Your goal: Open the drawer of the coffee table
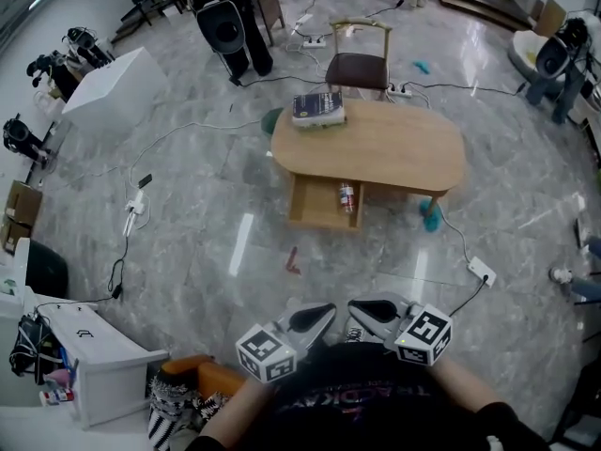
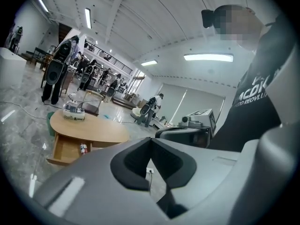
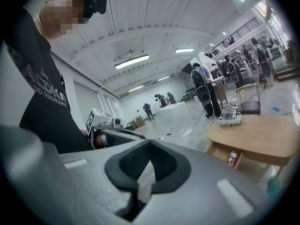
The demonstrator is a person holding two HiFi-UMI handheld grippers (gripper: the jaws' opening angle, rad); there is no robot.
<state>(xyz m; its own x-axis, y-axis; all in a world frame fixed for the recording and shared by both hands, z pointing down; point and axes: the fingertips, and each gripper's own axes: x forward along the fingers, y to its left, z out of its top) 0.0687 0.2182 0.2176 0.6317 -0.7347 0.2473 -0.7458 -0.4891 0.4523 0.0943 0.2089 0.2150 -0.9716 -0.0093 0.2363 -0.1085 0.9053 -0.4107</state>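
We held the left claw (image 1: pixel 317 316) and the right claw (image 1: pixel 371 310) side by side close to our chest, both closed on nothing. Well ahead of us the drawer (image 1: pixel 317 207) stood pulled out from under the bench (image 1: pixel 394 148), with a small bottle (image 1: pixel 346 195) inside and a book (image 1: pixel 317 107) on top
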